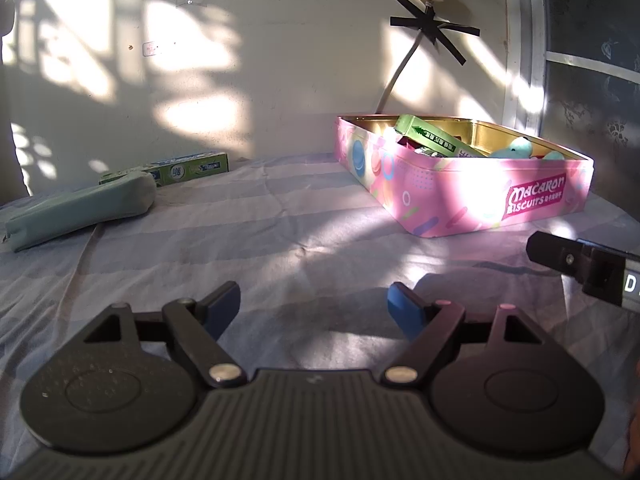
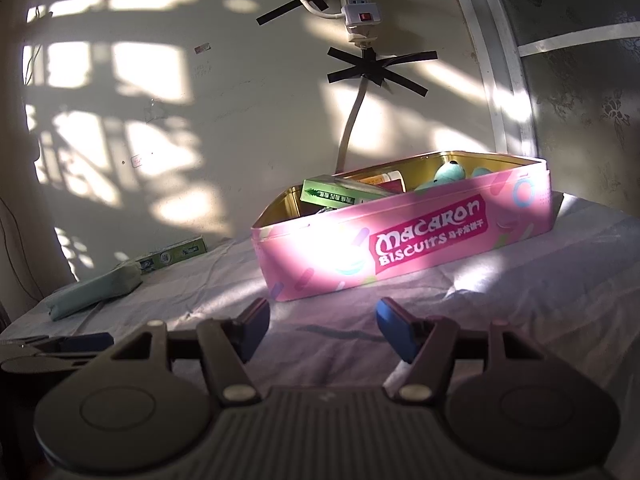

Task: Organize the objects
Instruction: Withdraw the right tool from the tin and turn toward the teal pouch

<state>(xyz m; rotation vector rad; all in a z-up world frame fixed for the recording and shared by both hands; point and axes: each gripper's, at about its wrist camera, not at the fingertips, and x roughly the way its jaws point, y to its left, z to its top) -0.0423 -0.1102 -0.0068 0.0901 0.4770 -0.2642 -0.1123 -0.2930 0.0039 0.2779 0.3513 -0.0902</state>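
An open pink "Macaron Biscuits" tin stands on the striped bedsheet near the wall. Inside it lie a green carton, a teal plush toy and other small items I cannot make out. A pale green pouch and a green toothpaste box lie at the left by the wall. My left gripper is open over bare sheet, nothing between its blue pads. My right gripper is open just before the tin's front wall, touching nothing.
A power strip and cable are fixed to the wall with black tape above the tin. A window frame rises at the right. The wrinkled sheet lies bare between pouch and tin. The two grippers sit side by side.
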